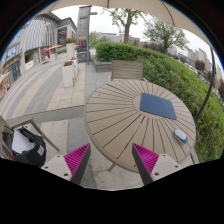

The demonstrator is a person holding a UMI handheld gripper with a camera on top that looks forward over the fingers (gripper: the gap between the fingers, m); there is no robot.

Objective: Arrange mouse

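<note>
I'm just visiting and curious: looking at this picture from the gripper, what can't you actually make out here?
All in the gripper view:
- Mouse: too small to show its buttons or which way it faces.
- Mouse pad: any print is too small to see.
- Table: its near rim lies behind the open gripper.
- Chair: the table hides its lower part.
- Bag: partly cut off, contents unclear.

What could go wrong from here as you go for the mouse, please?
1. The mouse lies close to the table edge; a clumsy touch might knock it off.
2. The hand-held gripper, fingers open, is well short of the mouse and off to one side, so the approach may come in skewed.
3. The slatted top could catch the mouse when sliding toward the mousepad.
</note>
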